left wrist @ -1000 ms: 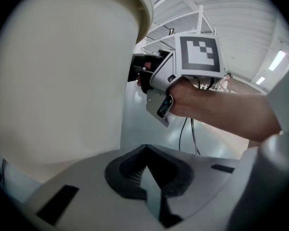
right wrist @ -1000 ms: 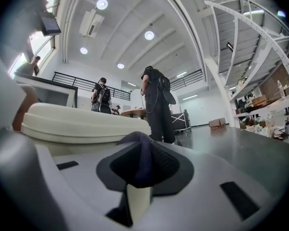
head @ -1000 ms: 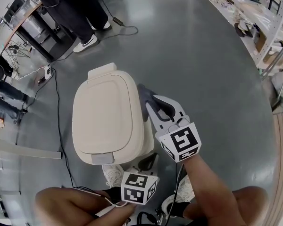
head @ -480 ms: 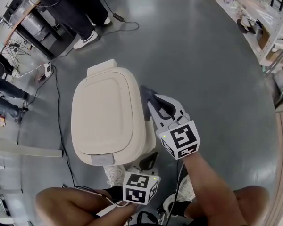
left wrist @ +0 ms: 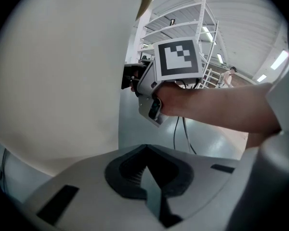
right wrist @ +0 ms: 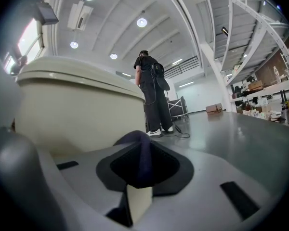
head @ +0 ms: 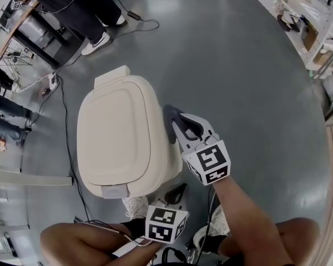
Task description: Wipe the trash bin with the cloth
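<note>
Clamping a crumpled dark grey cloth [head: 168, 115] between its jaws, the right gripper [head: 182, 127] sits just beside the right wall of the cream plastic lidded trash bin [head: 119, 137], which lies to its left, long axis running away from the person. The left gripper [left wrist: 147, 177], jaws together on nothing, hangs by the bin's near end, so the right looks better placed to wipe. The lid is down, hiding any contents.

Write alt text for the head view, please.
The right tongs hold a dark cloth against the right side of a cream, lidded trash bin on a grey floor. The left tongs hang lower, shut and empty, near the bin's front corner.
</note>
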A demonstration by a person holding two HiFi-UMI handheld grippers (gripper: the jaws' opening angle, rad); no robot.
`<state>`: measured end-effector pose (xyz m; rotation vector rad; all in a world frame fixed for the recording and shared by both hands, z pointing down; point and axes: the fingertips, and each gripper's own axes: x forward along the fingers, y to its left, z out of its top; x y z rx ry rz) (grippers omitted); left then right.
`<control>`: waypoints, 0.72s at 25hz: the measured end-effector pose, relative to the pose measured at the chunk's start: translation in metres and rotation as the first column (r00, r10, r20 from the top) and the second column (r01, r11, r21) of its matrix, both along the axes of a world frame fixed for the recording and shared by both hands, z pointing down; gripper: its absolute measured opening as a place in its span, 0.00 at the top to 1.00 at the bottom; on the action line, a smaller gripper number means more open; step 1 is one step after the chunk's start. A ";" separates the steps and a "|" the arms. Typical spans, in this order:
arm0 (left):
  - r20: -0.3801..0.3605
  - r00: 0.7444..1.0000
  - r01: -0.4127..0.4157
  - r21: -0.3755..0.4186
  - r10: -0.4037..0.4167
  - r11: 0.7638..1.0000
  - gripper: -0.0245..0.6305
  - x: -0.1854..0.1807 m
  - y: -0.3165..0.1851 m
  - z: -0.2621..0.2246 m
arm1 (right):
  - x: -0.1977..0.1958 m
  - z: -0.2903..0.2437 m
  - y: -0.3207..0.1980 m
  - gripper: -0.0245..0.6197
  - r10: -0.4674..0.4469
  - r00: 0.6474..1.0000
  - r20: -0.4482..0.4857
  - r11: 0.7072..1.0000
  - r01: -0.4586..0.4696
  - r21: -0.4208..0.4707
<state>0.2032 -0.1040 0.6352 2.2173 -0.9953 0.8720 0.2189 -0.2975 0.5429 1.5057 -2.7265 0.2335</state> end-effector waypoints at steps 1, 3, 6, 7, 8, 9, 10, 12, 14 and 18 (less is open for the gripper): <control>0.003 1.000 -0.001 -0.002 0.001 1.000 0.97 -0.001 0.000 0.002 | -0.001 0.005 0.000 0.86 0.003 1.000 0.001 1.000 -0.003 -0.006; 0.011 1.000 0.002 -0.001 -0.002 1.000 0.97 -0.003 -0.003 0.005 | -0.003 0.013 -0.002 0.86 0.006 1.000 -0.001 1.000 -0.006 -0.017; 0.012 1.000 0.001 -0.011 -0.001 1.000 0.97 0.000 -0.002 0.009 | 0.000 0.030 0.001 0.86 0.007 1.000 -0.026 0.999 -0.008 -0.046; 0.010 1.000 -0.001 -0.015 0.001 1.000 0.97 0.001 -0.002 0.010 | 0.000 0.036 0.002 0.86 0.007 0.999 -0.032 0.998 -0.009 -0.059; 0.009 1.000 -0.003 -0.017 0.003 1.000 0.97 0.001 -0.002 0.011 | -0.001 0.041 0.002 0.86 0.008 0.999 -0.034 0.997 -0.010 -0.072; 0.007 1.000 -0.006 -0.017 0.006 1.000 0.97 0.001 -0.002 0.011 | -0.002 0.045 0.002 0.86 0.008 0.999 -0.034 0.997 -0.011 -0.082; 0.006 1.000 -0.010 -0.015 0.011 1.000 0.97 0.001 -0.003 0.011 | -0.002 0.049 0.001 0.86 0.007 0.999 -0.035 0.996 -0.010 -0.093; 0.009 1.000 -0.020 -0.009 0.020 1.000 0.97 0.002 -0.004 0.010 | -0.003 0.057 0.001 0.86 0.006 0.999 -0.043 0.993 -0.011 -0.118; 0.012 1.000 -0.029 -0.011 0.029 1.000 0.97 0.002 -0.004 0.010 | -0.003 0.063 -0.001 0.86 0.008 0.999 -0.045 0.991 -0.014 -0.136; 0.019 0.999 -0.038 -0.028 0.038 0.999 0.97 0.004 -0.002 0.017 | -0.002 0.079 -0.003 0.86 0.010 0.999 -0.048 0.985 -0.018 -0.169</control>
